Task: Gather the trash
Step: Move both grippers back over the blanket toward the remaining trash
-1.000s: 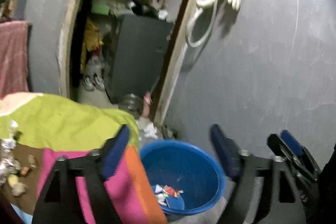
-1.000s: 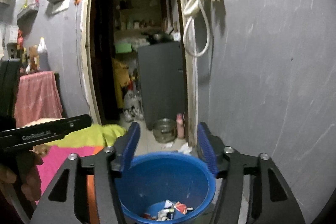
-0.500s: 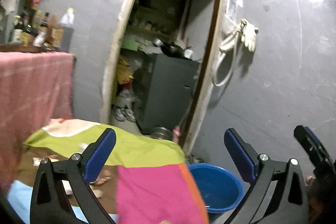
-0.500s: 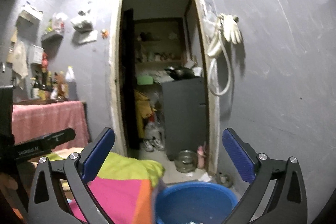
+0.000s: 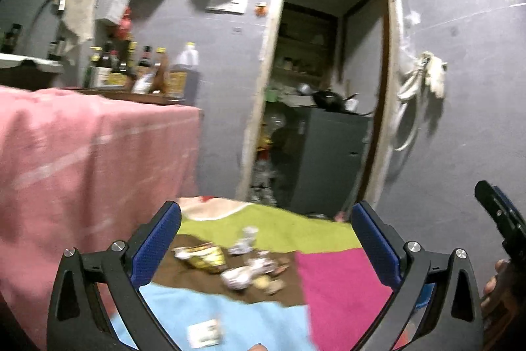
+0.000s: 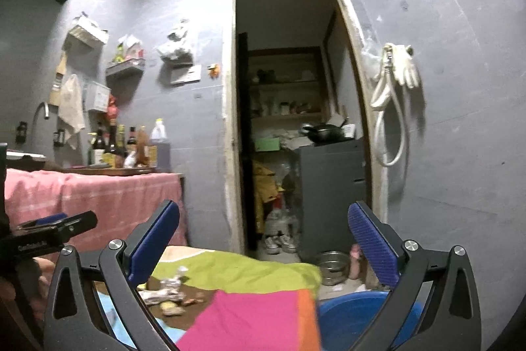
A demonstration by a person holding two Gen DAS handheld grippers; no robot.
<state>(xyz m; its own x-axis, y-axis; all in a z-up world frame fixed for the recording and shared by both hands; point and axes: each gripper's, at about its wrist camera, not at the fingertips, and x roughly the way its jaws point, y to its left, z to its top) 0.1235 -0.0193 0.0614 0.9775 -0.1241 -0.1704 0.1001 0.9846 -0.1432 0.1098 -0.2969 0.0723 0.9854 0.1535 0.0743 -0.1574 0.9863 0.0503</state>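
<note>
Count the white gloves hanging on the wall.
1. A white glove hangs beside a looped white hose on the grey wall, right of the doorway. A second glove could be hidden behind it.

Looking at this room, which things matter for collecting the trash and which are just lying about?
For the job:
- wrappers and scraps on the patchwork cloth
- white slip on the blue patch
- blue basin
- left gripper and right gripper, both open and empty

Just about:
- sauce bottles
- pink cloth
- hanging glove
- steel bowl
</note>
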